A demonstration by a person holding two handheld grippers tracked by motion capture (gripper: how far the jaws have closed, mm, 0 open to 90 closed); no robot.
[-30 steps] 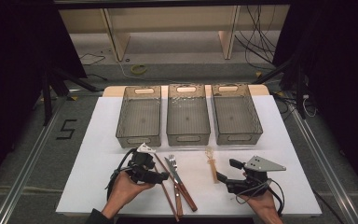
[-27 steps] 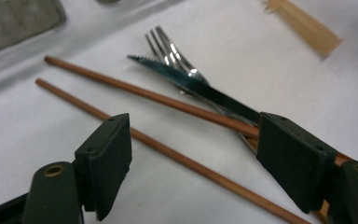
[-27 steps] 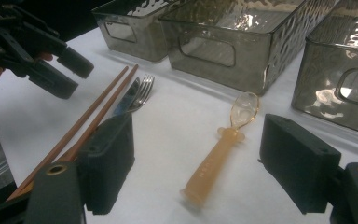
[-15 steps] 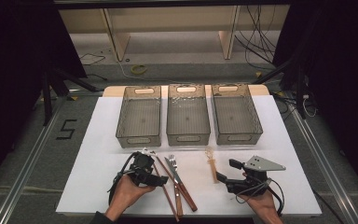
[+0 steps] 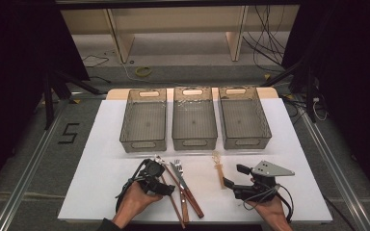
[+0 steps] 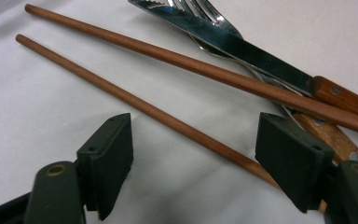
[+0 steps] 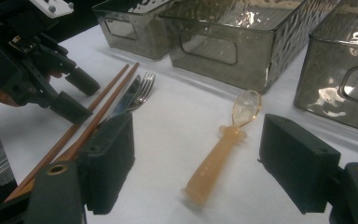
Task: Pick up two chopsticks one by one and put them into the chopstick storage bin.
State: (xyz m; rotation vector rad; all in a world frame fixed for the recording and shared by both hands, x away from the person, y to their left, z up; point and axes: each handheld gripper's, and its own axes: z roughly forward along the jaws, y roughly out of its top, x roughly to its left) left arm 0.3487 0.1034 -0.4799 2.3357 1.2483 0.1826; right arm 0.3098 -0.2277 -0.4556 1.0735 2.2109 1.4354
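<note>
Wooden chopsticks (image 6: 168, 116): lay on white surface (image 5: 101, 178), beside knife (image 6: 242, 46) and fork (image 6: 200, 11)
Left tongs (image 6: 193, 154): apart, straddling nearer chopstick
Right tongs (image 7: 196, 163): apart, over amber spoon (image 7: 223, 144)

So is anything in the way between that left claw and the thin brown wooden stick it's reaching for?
Nothing visible. The left gripper has its jaws open on either side of the nearer brown wooden chopstick, with bare white table around it. The second chopstick, steel knife and fork lie beyond.
</note>
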